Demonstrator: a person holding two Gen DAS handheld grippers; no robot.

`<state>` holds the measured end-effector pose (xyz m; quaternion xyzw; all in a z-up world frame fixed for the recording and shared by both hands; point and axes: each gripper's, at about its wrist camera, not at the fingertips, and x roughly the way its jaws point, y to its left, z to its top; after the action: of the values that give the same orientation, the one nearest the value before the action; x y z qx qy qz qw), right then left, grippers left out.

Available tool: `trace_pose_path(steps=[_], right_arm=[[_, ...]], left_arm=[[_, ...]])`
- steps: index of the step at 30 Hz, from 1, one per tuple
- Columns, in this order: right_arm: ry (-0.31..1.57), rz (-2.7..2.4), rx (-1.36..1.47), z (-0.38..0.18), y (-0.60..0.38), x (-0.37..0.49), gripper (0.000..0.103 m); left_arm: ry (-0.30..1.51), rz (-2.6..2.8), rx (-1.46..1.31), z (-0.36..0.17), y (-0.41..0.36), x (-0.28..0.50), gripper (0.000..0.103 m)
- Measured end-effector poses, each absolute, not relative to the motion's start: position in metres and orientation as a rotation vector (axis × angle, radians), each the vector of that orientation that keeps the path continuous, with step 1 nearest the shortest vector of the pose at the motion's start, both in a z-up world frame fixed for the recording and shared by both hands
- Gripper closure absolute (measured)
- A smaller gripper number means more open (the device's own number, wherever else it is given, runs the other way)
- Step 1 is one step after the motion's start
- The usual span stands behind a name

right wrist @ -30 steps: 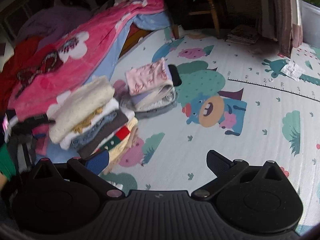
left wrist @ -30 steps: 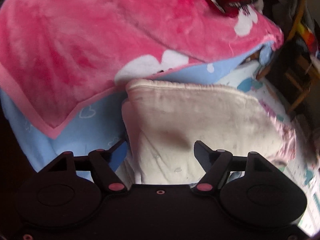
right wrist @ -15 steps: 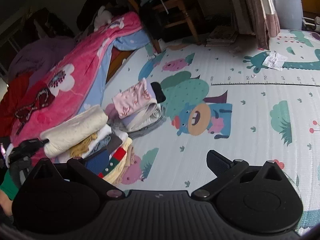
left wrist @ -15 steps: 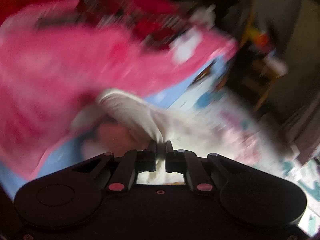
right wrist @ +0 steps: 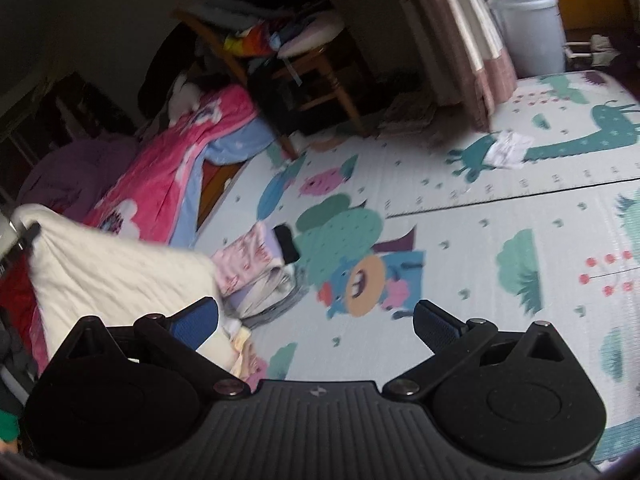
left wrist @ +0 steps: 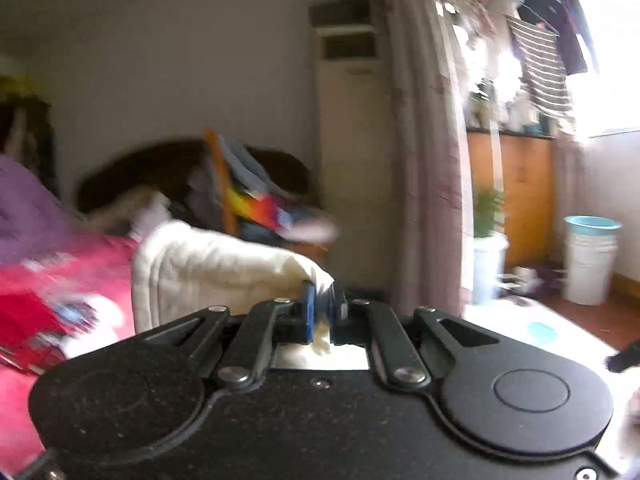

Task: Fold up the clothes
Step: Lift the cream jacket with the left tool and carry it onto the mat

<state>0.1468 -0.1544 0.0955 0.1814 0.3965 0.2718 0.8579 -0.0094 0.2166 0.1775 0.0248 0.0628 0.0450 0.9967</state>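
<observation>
The left gripper (left wrist: 324, 304) is clamped on a corner of a cream garment (left wrist: 224, 268), its blue pads squeezed together with the cloth bunched between them. The garment hangs from that pinch and spreads out to the left, in front of the pink blanket (left wrist: 80, 264). In the right wrist view the same cream garment (right wrist: 116, 272) is held up by one corner at the far left, draped down over the pink blanket (right wrist: 168, 176) — its lower edge sits just beside the folded pile (right wrist: 256, 276) on the play mat (right wrist: 480, 248).

The right gripper (right wrist: 316, 320) stands wide open with nothing between its fingers, over the play mat near the folded pile. Its left finger (right wrist: 196, 320) is just in front of the garment's lower corner — whether they touch, I cannot tell. Beyond the blanket stands a wooden chair (right wrist: 320, 64) heaped with clothes.
</observation>
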Motion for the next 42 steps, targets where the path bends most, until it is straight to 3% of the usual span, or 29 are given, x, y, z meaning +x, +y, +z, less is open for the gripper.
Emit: trace_pose_path(steps=[8,14,20,22,23,31,32,34,35,42], right_arm=[[0.787,0.478,0.421,0.099,-0.236,0.144,0.000],[0.777,0.415,0.435,0.092,-0.281,0.143,0.000],[0.781,0.387,0.397,0.082,-0.305,0.144,0.000],[0.783,0.381,0.375,0.081,-0.310,0.143,0.000],[0.784,0.379,0.364,0.079,-0.312,0.143,0.000],[0.814,0.393,0.244,0.065,-0.311,0.140,0.000],[0.812,0.403,0.225,0.063,-0.309,0.138,0.000],[0.811,0.434,0.183,0.059,-0.304,0.133,0.000],[0.811,0.455,0.160,0.056,-0.301,0.130,0.000],[0.807,0.596,-0.194,0.009,-0.247,0.088,0.003]], left_arm=[[0.375,-0.212,0.335,0.114,0.084,0.039,0.098],[0.447,-0.503,0.450,0.094,-0.011,0.036,0.098],[0.512,-0.528,0.393,0.087,-0.039,0.047,0.098],[0.593,-0.461,0.394,0.073,-0.040,0.064,0.095],[0.632,-0.430,0.402,0.066,-0.041,0.073,0.087],[0.701,-0.350,0.430,0.055,-0.045,0.098,0.087],[0.707,-0.354,0.437,0.053,-0.045,0.098,0.085],[0.723,-0.374,0.456,0.047,-0.048,0.097,0.070],[0.730,-0.391,0.473,0.044,-0.048,0.093,0.057],[0.725,-0.585,0.695,-0.016,-0.036,0.072,0.048]])
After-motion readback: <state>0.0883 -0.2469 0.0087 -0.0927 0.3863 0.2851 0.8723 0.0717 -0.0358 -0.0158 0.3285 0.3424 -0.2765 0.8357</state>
